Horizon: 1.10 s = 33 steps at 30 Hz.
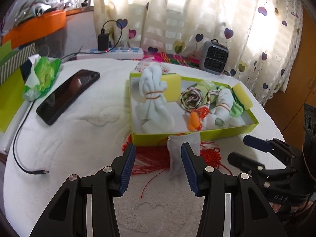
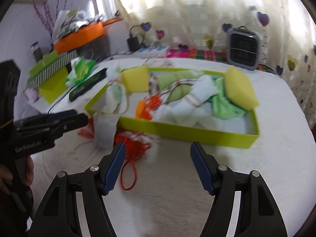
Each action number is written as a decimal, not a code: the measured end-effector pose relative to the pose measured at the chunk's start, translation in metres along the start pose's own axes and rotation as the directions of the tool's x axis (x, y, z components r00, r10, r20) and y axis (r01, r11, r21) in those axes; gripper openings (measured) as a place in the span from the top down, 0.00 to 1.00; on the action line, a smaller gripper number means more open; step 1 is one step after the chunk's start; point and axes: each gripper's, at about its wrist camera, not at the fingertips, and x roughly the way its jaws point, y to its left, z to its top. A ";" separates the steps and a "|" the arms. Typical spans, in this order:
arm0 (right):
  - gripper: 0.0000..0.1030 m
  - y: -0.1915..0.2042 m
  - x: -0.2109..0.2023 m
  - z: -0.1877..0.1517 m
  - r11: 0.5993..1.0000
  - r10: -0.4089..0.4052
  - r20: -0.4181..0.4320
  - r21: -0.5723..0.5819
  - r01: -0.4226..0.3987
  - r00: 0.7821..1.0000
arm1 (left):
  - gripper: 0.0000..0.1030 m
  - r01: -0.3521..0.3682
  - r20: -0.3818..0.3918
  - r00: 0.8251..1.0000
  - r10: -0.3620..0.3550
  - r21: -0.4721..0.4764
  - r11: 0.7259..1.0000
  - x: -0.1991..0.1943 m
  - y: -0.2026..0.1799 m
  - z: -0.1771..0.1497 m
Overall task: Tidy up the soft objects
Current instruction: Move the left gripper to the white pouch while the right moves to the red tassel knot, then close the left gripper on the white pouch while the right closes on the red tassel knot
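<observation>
- Nearest the left wrist camera, the left hand-held gripper (image 1: 158, 158) stands with its jaws apart and nothing clamped; the white cloth pouch (image 1: 182, 154) lies just beyond them, brushing the right pad in view, so it looks lined up for a pick.
- That pouch rests on the white bed cover (image 1: 79, 138), leaning against the near wall of the lime-green box (image 1: 217, 133), on top of a red tasselled knot (image 1: 211, 155) whose threads fan out beneath it; both are still outside the box, probably the last things to go in.
- Inside the box, rolled white socks (image 1: 152, 96) bound with a rubber band, a green striped roll (image 1: 194, 96) and yellow sponges (image 1: 173, 87) already sit packed together, which suggests the sorting is well along.
- Right hand-held gripper (image 2: 158, 165) hangs wide open and empty over bare cover, a red loop (image 2: 128, 177) by its left pad.
- Further off lie a phone (image 1: 69, 95), a power strip (image 1: 110, 52) and a small grey fan (image 1: 214, 57), clear of the work.
</observation>
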 end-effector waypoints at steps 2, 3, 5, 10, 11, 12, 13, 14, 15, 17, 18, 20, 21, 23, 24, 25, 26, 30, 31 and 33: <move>0.34 0.006 0.006 -0.001 1.000 0.005 -0.019 -0.022 -0.005 1.000 | 0.55 0.008 -0.007 1.000 -0.008 -0.010 1.000 0.001 0.004 -0.003; 0.34 0.007 0.008 -0.002 1.000 0.009 -0.027 -0.028 -0.009 1.000 | 0.55 0.010 -0.010 1.000 -0.010 -0.016 1.000 0.001 0.006 -0.003; 0.34 0.009 0.014 -0.002 0.999 0.019 -0.045 -0.033 -0.021 0.999 | 0.55 0.010 -0.012 1.000 -0.010 -0.024 1.000 0.002 0.010 -0.003; 0.34 0.012 0.025 -0.002 0.999 0.027 -0.082 -0.042 -0.031 0.996 | 0.55 0.017 -0.003 1.000 -0.017 -0.041 0.999 -0.001 0.017 -0.004; 0.34 0.013 0.027 -0.002 0.998 0.029 -0.088 -0.044 -0.033 0.996 | 0.55 0.018 -0.003 1.000 -0.018 -0.043 0.999 -0.002 0.018 -0.004; 0.34 0.013 0.029 -0.001 0.998 0.029 -0.094 -0.046 -0.034 0.995 | 0.55 0.020 -0.003 1.000 -0.020 -0.046 0.999 -0.002 0.019 -0.005; 0.34 0.014 0.031 -0.001 0.998 0.028 -0.101 -0.049 -0.033 0.995 | 0.55 0.022 -0.003 1.000 -0.022 -0.048 0.999 -0.002 0.020 -0.004; 0.34 0.015 0.034 0.000 0.998 0.028 -0.106 -0.052 -0.033 0.994 | 0.55 0.025 -0.004 1.000 -0.025 -0.050 0.998 -0.003 0.020 -0.005; 0.34 0.016 0.035 0.000 0.998 0.026 -0.112 -0.055 -0.032 0.993 | 0.55 0.028 -0.005 1.000 -0.029 -0.052 0.998 -0.003 0.021 -0.005; 0.34 0.018 0.036 0.000 0.997 0.021 -0.113 -0.066 -0.029 0.993 | 0.55 0.035 -0.007 0.999 -0.036 -0.056 0.998 -0.003 0.022 -0.005; 0.34 0.019 0.037 0.001 0.997 0.022 -0.115 -0.069 -0.030 0.993 | 0.55 0.040 -0.008 0.999 -0.041 -0.057 0.998 -0.003 0.022 -0.006; 0.34 0.020 0.040 0.003 0.997 0.017 -0.119 -0.075 -0.026 0.993 | 0.55 0.048 -0.009 0.999 -0.048 -0.060 0.997 -0.003 0.022 -0.006; 0.34 0.020 0.042 0.004 0.997 0.015 -0.119 -0.075 -0.024 0.993 | 0.55 0.052 -0.011 0.999 -0.052 -0.061 0.997 -0.002 0.022 -0.006; 0.34 0.020 0.044 0.006 0.997 0.015 -0.117 -0.075 -0.023 0.993 | 0.55 0.059 -0.015 0.998 -0.060 -0.062 0.996 -0.002 0.022 -0.006; 0.34 0.020 0.044 0.006 0.997 0.014 -0.118 -0.074 -0.023 0.993 | 0.55 0.065 -0.018 0.998 -0.066 -0.060 0.996 -0.001 0.021 -0.006; 0.34 0.020 0.044 0.006 0.997 0.013 -0.118 -0.075 -0.022 0.993 | 0.55 0.077 -0.021 0.997 -0.079 -0.056 0.995 0.000 0.019 -0.006; 0.34 0.021 0.044 0.006 0.997 0.011 -0.118 -0.078 -0.021 0.993 | 0.55 0.090 -0.024 0.996 -0.091 -0.052 0.995 0.000 0.017 -0.006; 0.38 0.021 0.044 0.006 0.997 0.004 -0.115 -0.076 -0.012 0.993 | 0.55 0.129 -0.044 0.991 -0.130 -0.020 0.991 0.004 0.005 -0.007; 0.42 0.020 0.044 0.006 0.997 0.001 -0.113 -0.073 -0.009 0.994 | 0.55 0.130 -0.051 0.990 -0.130 -0.012 0.991 0.006 0.001 -0.007; 0.46 0.018 0.043 0.006 0.998 0.003 -0.110 -0.063 -0.010 0.994 | 0.55 0.131 -0.058 0.990 -0.131 -0.006 0.991 0.009 -0.002 -0.005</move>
